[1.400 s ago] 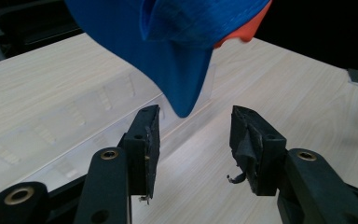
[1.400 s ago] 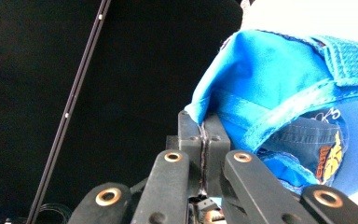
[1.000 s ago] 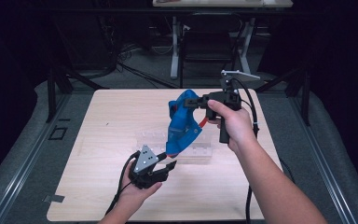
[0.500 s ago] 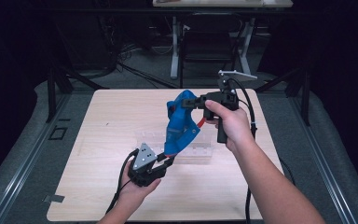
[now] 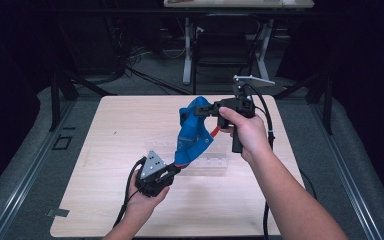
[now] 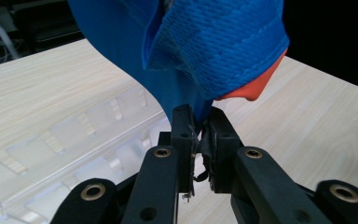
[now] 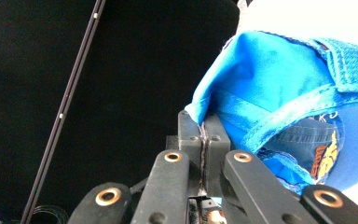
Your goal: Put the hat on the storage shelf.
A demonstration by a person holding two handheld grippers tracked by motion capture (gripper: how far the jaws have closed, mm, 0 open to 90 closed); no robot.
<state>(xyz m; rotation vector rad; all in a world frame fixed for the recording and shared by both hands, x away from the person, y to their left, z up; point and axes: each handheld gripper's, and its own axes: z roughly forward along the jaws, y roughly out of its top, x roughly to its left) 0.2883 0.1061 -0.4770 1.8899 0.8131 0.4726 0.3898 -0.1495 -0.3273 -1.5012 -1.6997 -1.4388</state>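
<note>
Blue garment (image 5: 192,132) hangs stretched over the middle of the table (image 5: 105,200), above a clear plastic tray (image 5: 207,162). The right gripper (image 5: 211,108) pinches its top corner, jaws pressed tight on the fabric. The left gripper (image 5: 172,170) has just been closing on the bottom edge, and its pads now nip only a thin fold. If the hands pull further apart, I reckon that shallow bite could slip free, or the dangling cloth could snag the tray.
</note>
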